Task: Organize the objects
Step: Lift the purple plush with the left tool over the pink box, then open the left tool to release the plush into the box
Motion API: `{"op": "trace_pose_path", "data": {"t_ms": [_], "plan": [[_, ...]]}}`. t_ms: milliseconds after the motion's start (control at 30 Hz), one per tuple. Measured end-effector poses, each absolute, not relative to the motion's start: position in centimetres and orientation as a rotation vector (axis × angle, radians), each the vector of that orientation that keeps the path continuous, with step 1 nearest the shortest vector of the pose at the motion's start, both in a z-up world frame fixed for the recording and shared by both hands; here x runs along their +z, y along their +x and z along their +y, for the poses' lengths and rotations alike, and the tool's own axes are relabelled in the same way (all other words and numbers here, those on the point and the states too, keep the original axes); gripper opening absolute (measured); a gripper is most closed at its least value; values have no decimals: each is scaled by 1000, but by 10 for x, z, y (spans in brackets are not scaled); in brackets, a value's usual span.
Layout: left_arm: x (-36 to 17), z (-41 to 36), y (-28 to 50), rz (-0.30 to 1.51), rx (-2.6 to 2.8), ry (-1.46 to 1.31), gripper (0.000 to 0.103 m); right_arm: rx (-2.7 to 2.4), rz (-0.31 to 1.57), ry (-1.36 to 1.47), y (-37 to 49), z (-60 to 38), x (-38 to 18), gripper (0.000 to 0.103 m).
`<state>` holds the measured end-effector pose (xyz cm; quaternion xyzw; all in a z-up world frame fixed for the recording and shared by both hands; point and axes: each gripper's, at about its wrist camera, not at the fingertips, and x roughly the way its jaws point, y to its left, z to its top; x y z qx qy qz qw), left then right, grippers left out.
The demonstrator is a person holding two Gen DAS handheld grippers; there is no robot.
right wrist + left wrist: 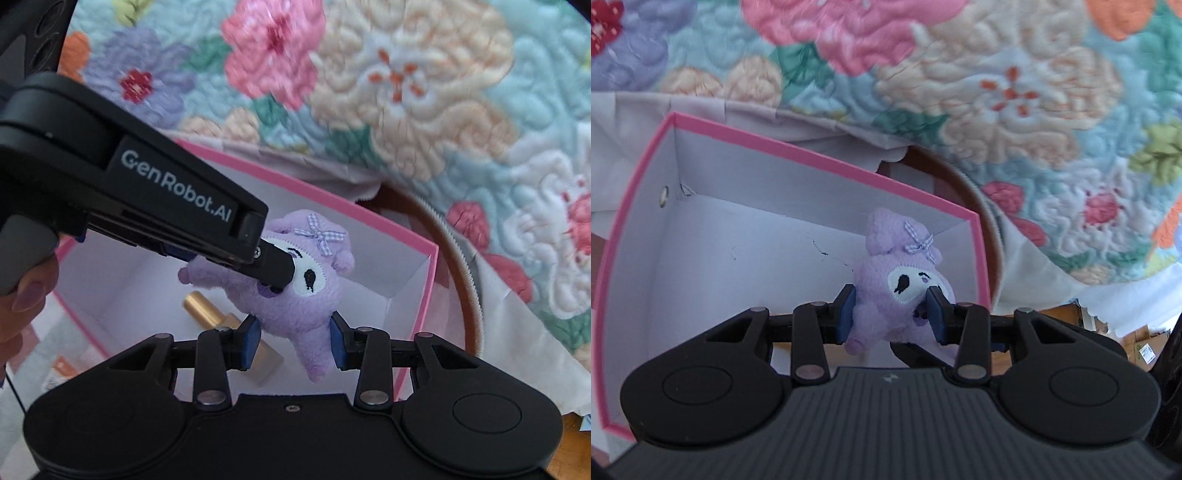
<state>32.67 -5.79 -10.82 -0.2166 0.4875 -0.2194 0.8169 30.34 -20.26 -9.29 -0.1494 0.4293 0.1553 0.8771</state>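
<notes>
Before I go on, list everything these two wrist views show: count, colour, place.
plush toy: one, purple with a gingham bow, held over the box by both grippers
box: one, pink outside and white inside, open, below the quilt's edge
bottle: one, gold, lying inside the box, seen in the right view only
quilt: one, floral pastel, behind and right of the box
white cloth: under the quilt's edge; count unclear
round brown rim: one, partly hidden beside the box's right end
left gripper: black with blue pads, shut on the toy's head
right gripper: black with blue pads, shut on the toy's lower body
hand: one, gripping the left gripper's handle
</notes>
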Motion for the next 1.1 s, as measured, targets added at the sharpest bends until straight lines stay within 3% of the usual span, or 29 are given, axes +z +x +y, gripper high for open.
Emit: {"op": "trace_pose_path", "data": {"t_ms": [700,833,1100], "plan": [[-150,-71,358,1093,-453,-519,39,260,1003,-489,336,-188,-142,45],[-137,-79,353,1079,-413,-442,40,272,971,-460,325,-197,-133,62],[-80,-85,324,1072,-430,-286,41,357,939,-289,291,-219,-90,61]]}}
